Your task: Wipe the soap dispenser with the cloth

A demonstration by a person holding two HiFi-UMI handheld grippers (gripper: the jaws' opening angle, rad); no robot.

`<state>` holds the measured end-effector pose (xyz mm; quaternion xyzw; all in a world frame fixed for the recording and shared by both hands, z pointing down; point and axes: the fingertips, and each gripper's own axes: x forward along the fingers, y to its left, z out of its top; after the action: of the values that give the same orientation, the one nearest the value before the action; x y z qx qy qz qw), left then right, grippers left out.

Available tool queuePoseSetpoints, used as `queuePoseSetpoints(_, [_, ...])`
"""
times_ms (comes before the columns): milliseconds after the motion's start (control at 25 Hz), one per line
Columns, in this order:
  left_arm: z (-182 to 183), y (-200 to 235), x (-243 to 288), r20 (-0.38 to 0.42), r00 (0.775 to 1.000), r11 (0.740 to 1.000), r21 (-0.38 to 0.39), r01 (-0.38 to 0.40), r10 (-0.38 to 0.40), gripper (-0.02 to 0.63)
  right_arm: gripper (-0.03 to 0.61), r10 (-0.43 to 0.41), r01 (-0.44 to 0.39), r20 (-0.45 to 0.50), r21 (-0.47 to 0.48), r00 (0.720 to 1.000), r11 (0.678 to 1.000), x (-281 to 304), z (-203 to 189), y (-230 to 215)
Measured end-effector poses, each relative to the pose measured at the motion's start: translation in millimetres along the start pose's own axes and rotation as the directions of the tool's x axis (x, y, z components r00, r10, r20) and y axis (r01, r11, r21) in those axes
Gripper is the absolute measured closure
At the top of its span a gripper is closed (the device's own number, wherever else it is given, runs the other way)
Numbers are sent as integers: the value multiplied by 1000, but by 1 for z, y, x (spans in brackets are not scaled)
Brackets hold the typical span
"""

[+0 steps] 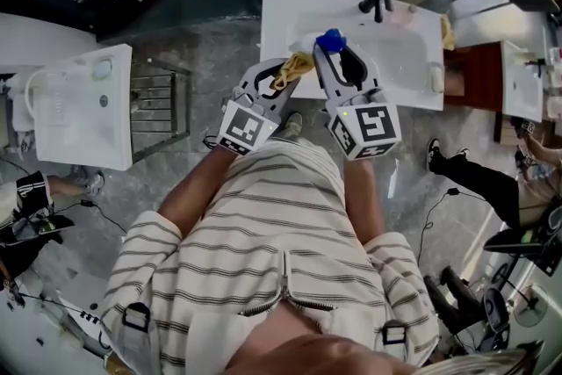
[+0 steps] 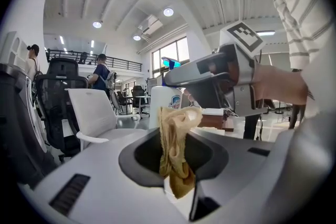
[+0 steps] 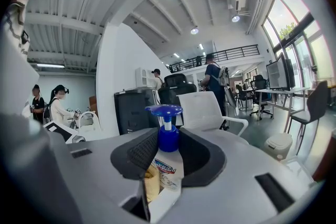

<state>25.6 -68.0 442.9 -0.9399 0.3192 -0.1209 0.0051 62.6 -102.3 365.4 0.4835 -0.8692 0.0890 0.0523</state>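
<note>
Right gripper is clamping the soap dispenser, jaws half-closed round its body, steadying it over the sink at upper centre. Left gripper is pinching the yellow cloth tight, pressing it against the bottle's side for wiping.

The crumpled tan cloth looks soft and matt; the soap dispenser is smooth white plastic, its pump glossy blue.

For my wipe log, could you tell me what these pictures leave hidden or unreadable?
Head view: soap dispenser body under the right tool; only its blue pump shows.
Left gripper view: the right tool covers the pump.
Right gripper view: label print too small; the tool hides the base and most of the cloth.
</note>
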Motion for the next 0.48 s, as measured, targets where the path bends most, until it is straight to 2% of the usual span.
queuePoseSetpoints(280, [7,2,-1,2,1000,1000,24,-11,11,525,454,-8,8,0,7,1000,1000,-1,-4,-5])
queuePoseSetpoints(480, [14,4,-2,20,1000,1000,12,-9,9,525,454,-11,11,-4,9,1000,1000,-3,-6,-8])
